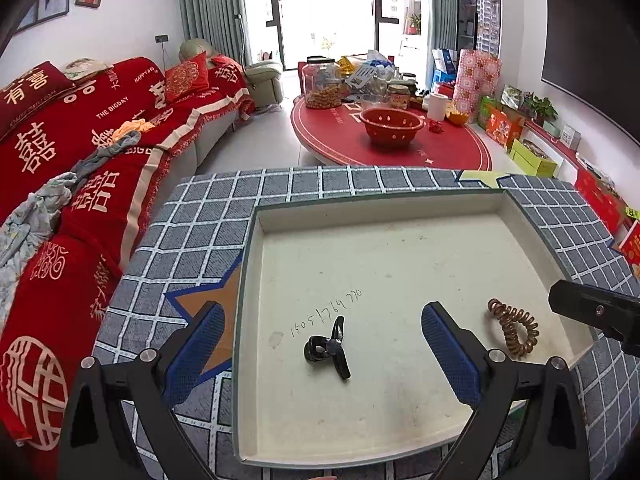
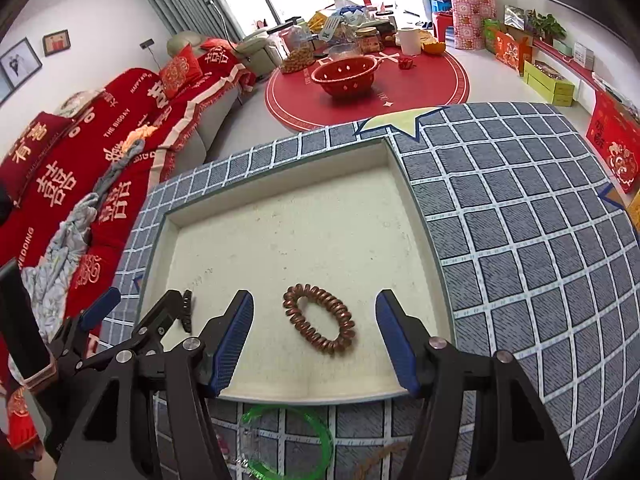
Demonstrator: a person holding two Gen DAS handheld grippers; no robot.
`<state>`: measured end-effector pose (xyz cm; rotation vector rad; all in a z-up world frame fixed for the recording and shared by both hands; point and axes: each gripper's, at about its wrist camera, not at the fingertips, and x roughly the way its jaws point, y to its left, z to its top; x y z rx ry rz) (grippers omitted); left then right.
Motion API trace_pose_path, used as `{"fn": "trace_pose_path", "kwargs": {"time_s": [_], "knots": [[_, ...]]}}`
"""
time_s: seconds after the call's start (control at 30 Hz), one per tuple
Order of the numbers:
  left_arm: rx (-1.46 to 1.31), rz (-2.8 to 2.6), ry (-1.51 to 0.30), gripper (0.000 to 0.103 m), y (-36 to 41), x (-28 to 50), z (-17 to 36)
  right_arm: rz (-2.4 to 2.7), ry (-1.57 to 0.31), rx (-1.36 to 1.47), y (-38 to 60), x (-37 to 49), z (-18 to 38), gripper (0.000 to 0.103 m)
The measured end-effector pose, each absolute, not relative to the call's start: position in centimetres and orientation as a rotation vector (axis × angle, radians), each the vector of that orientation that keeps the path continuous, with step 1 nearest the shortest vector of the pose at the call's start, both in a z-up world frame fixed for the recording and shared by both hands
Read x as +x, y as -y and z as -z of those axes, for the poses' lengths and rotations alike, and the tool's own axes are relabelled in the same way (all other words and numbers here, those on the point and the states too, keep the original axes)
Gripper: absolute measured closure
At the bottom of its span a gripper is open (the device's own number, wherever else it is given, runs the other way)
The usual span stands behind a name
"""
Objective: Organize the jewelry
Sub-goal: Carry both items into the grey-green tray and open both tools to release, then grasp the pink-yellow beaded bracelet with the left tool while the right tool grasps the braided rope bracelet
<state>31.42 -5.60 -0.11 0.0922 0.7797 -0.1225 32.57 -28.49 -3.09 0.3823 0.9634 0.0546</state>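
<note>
Nearest the right wrist camera, at 6 o'clock between the gripper's arms, a green translucent bangle (image 2: 288, 446) lies on the checked cloth (image 2: 520, 240), just outside the near rim of the tray (image 2: 280, 398). The right gripper (image 2: 316, 336) hovers with its 2 blue-padded fingers spread wide and nothing between them; the coiled copper hair tie (image 2: 320, 320) lies on the tray floor in the gap, touching neither pad. At 9 o'clock in that view the left gripper reaches in beside a black hair claw (image 2: 187, 310). In the left wrist view the left gripper (image 1: 322, 354) is likewise spread apart and empty, the black hair claw (image 1: 328, 348) resting on the tray floor between its fingers, just beside a handwritten number (image 1: 326, 314). The hair tie (image 1: 514, 328) sits at 3 o'clock, well apart from the claw. Farther off, at 12 o'clock, a round red table (image 1: 400, 148) carries a red colander (image 1: 392, 126) and jars; a red-draped sofa (image 1: 80, 152) runs along 9 to 10 o'clock.
</note>
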Motion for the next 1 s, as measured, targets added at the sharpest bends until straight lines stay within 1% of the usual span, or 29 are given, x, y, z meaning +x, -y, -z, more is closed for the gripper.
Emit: {"fn": "trace_pose_path", "kwargs": {"time_s": [0.03,0.13,0.17,0.2,0.43,0.63,0.83,1.0], "knots": [[0.089,0.126,-0.764,0.000,5.4,30.9,-0.4,-0.055,-0.956,0.388,28.6,32.2,2.8,0.028],[0.067,0.148,-0.734,0.000,4.6,29.3,-1.9,-0.055,-0.929,0.392,29.0,31.0,1.8,0.026],[0.055,0.158,-0.732,0.000,4.2,28.8,-2.3,-0.056,-0.921,0.395,29.2,30.5,1.4,0.024],[0.047,0.166,-0.731,0.000,4.0,28.3,-2.6,-0.057,-0.909,0.400,29.3,29.9,0.9,0.018],[0.037,0.204,-0.753,0.000,2.2,24.7,-3.3,-0.071,-0.819,0.418,30.0,25.5,-2.0,0.013],[0.042,0.176,-0.773,0.000,1.3,21.2,-2.3,-0.081,-0.785,0.423,29.8,21.9,-2.8,0.013],[0.038,0.191,-0.850,0.000,1.1,19.6,0.2,-0.075,-0.880,0.431,30.0,19.5,-0.9,0.013],[0.056,0.166,-0.903,0.000,1.1,18.8,2.6,-0.040,-0.962,0.390,29.5,18.0,2.5,0.013]]}}
